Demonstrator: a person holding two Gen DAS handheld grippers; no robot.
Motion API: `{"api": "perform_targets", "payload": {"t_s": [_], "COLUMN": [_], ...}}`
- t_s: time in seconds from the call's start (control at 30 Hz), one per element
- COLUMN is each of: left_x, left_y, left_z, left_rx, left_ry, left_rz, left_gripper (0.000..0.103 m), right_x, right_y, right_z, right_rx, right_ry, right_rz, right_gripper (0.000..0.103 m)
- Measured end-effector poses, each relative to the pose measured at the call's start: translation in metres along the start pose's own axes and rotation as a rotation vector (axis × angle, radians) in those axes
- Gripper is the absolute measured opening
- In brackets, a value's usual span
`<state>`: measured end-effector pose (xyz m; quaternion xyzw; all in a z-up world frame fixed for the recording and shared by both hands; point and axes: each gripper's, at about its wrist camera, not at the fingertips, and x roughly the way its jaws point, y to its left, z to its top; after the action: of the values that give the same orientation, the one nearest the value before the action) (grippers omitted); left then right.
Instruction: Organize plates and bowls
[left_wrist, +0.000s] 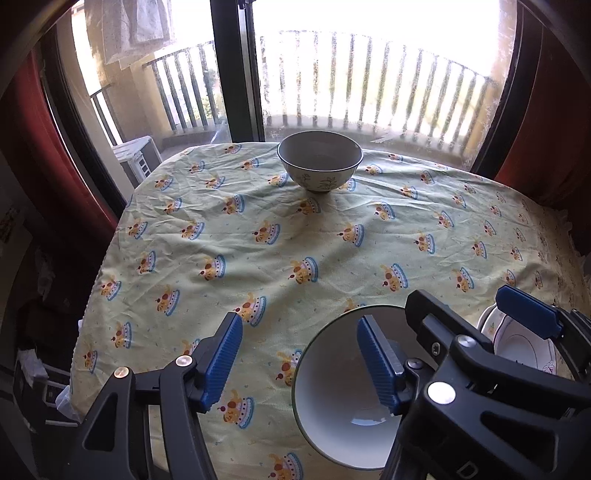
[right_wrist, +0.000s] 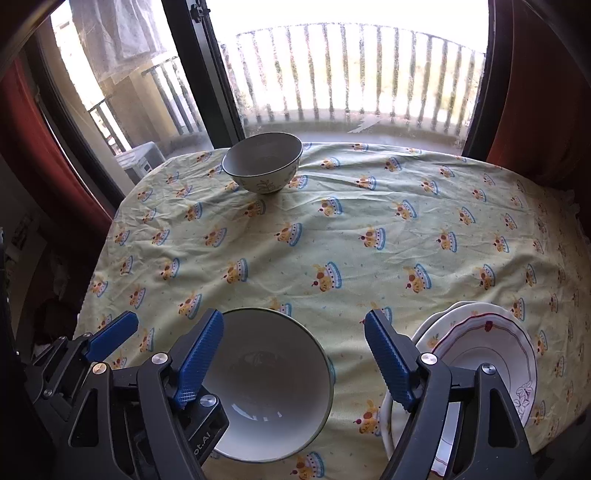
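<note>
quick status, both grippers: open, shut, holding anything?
Left gripper: open, holding nothing; one finger hangs over the near bowl.
Right gripper: open, holding nothing, above the same bowl.

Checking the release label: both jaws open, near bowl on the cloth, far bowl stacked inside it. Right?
Not the stacking. The far bowl stands alone at the table's far side by the window, apart from the near bowl, as the right wrist view shows. The rest holds.
</note>
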<state>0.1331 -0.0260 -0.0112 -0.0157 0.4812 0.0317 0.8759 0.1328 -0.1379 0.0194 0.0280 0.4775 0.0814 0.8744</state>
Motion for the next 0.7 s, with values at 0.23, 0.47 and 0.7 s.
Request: {"api": "perform_targets", "payload": {"t_s": [0.23,0.47,0.7], "left_x": [-0.004,0.0,0.025], "left_y": [0.012,0.019,0.025], "left_z": [0.039,0.086,0.127], "left_rx": [0.015,0.028,0.039], "left_ry": [-0.055,-0.114,-0.129], "left_rz": [0.018,0.0,-0.019], "left_gripper": [0.067,0.067,0.075], "right_x": [-0.001,-0.001,0.016], "right_y": [0.015,0.022,0.025], "right_z": [0.036,0.081,0.124], "right_rx": [0.016,0.041,0.052], "right_ry": [-0.049,-0.112,-0.143], "right_rz": [0.007,-0.018,-0.058], "right_gripper": [0.084,0.084,0.084]}}
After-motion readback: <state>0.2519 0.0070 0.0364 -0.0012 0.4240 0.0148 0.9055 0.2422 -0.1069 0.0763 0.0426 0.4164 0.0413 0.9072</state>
